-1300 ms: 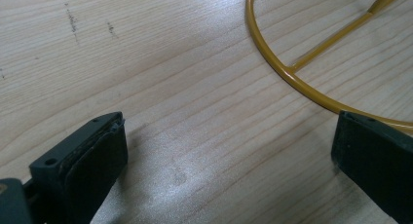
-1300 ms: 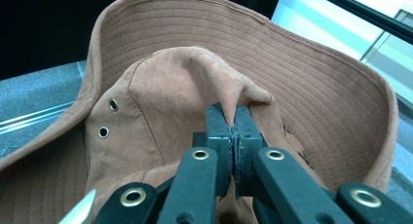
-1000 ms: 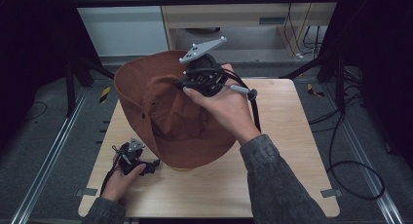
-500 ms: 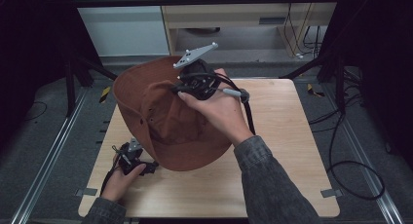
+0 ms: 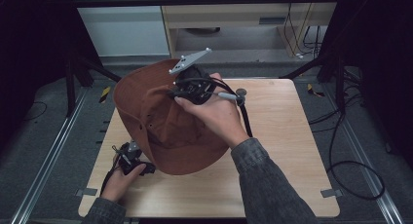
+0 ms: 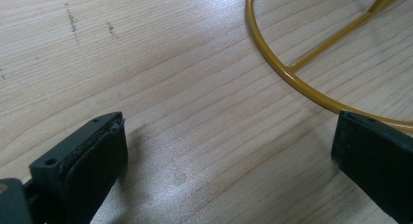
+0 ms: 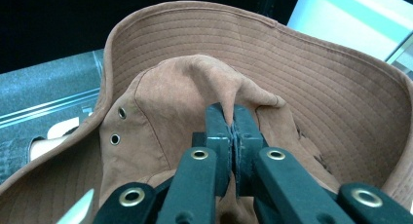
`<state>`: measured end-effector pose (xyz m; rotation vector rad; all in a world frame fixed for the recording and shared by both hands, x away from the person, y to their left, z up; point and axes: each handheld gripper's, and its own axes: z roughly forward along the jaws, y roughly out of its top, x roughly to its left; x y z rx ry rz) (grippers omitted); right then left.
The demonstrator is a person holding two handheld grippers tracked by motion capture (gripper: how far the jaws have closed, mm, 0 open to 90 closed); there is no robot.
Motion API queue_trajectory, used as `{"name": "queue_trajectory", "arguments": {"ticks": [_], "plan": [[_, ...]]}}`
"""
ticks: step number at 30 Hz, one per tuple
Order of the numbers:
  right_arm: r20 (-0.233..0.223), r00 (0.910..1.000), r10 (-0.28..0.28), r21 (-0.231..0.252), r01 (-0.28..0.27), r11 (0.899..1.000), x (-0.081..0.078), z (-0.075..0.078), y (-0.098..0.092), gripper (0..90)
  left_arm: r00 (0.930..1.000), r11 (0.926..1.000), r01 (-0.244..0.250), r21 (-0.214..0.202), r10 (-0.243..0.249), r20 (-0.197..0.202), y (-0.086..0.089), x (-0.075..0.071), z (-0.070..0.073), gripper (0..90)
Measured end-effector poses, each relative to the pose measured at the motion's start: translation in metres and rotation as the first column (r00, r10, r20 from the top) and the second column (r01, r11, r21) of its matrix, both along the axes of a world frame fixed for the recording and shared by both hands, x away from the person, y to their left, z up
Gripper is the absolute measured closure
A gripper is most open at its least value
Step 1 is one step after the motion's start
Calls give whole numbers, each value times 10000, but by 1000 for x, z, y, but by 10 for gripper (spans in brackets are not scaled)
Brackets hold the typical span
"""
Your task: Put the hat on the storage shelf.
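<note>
Over the middle of the high view, your right gripper (image 5: 181, 90) has its jaws pinched tight on a fold of the brown hat (image 5: 160, 121), right at the crown. From the right gripper view, you see cloth bunched between the pads, brim curving all around behind. The hat hangs tilted, its lower brim down by the wooden table (image 5: 287, 151). At lower left, your left gripper (image 5: 127, 153) sits low over the table, jaws wide apart, nothing between them. A yellow wire ring (image 6: 292, 78) lies on the wood just ahead of it.
</note>
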<state>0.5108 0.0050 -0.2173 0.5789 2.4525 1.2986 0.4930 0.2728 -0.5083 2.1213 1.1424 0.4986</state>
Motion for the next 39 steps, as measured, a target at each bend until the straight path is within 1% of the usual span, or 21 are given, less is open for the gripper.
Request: {"name": "queue_trajectory", "arguments": {"ticks": [4,6,8,17,25,29,30,33,37,39], "plan": [[-94,9999,-60,-66,60,10000,3,-4,-1,881,10000,10000,-5,-1,5,-1,0,0,0,0],[-142,9998,-102,98,104,9999,4,-6,-4,881,10000,10000,-4,1,4,0,0,0,0,0],[-141,9999,-95,68,96,9999,4,-6,-3,881,10000,10000,-4,-4,4,-2,0,0,0,0],[-219,9997,77,153,-74,9999,4,-8,7,876,10000,10000,-7,-4,7,-6,0,0,0,0],[-302,9995,43,204,-37,9998,9,-8,12,869,10000,10000,-11,-4,11,-1,0,0,0,0],[-322,9995,31,152,-26,9999,9,-9,11,840,10000,10000,-12,-8,11,-3,0,0,0,0],[-316,9995,-41,209,48,9998,9,-10,9,821,10000,10000,-10,-2,10,-2,0,0,0,0],[-316,9995,-64,265,72,9996,9,-10,8,806,10000,10000,-9,-4,9,-4,0,0,0,0],[-332,9993,-155,346,167,9993,9,-9,4,742,10000,10000,-10,-6,10,-5,0,0,0,0],[-368,9991,-208,381,222,9990,9,-9,3,730,10000,10000,-6,-3,6,-5,0,0,0,0]]}}
